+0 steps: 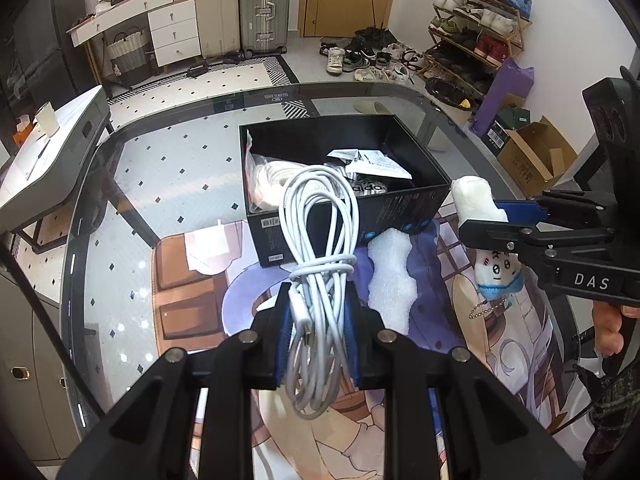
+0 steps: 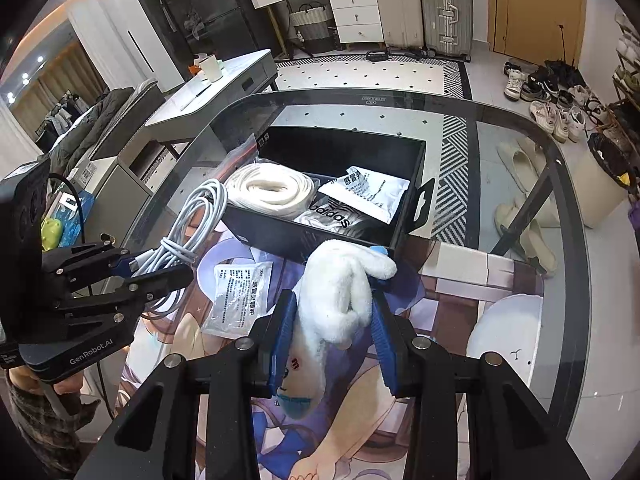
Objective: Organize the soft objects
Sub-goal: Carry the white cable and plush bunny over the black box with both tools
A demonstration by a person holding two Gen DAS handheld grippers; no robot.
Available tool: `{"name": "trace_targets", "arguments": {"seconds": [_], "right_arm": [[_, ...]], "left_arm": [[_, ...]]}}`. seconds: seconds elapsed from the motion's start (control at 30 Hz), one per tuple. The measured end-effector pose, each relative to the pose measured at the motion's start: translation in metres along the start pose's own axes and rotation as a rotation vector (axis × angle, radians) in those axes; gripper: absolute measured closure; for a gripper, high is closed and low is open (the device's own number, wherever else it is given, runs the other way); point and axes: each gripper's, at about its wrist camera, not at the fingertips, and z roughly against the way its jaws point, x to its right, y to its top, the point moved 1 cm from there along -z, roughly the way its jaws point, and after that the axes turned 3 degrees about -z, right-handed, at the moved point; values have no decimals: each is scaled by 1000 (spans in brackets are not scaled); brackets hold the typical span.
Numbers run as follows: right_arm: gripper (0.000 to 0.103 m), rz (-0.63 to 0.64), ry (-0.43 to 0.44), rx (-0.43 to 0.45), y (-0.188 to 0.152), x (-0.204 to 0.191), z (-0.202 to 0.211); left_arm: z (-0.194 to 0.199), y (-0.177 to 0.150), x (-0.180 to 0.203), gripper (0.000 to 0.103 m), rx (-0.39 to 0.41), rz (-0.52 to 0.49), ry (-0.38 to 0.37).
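Observation:
My left gripper (image 1: 320, 312) is shut on a coiled white cable (image 1: 320, 240), held above the mat just in front of the black box (image 1: 404, 208); the cable also shows in the right wrist view (image 2: 188, 232). My right gripper (image 2: 332, 320) is shut on a white plush toy (image 2: 340, 288) with a blue bottom, near the box's front right corner; the toy also shows in the left wrist view (image 1: 480, 208). The box (image 2: 416, 160) holds a white rope coil (image 2: 272, 192), a white packet (image 2: 368, 192) and an adidas bag (image 2: 332, 212).
The glass table (image 2: 520, 128) carries an illustrated mat (image 1: 192, 280). A white foam piece (image 1: 390, 276) and a printed packet (image 2: 240, 296) lie on the mat. A white round item (image 2: 504, 332) lies at the right. A desk (image 1: 48, 152) stands left of the table.

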Motion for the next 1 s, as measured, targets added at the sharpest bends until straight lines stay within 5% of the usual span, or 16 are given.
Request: {"name": "trace_targets", "arguments": {"seconds": [1.0], "right_arm": [[66,0,20,56,57,3,-1]], "left_arm": [[-8,58,-5,82,46,-11,-2]]}}
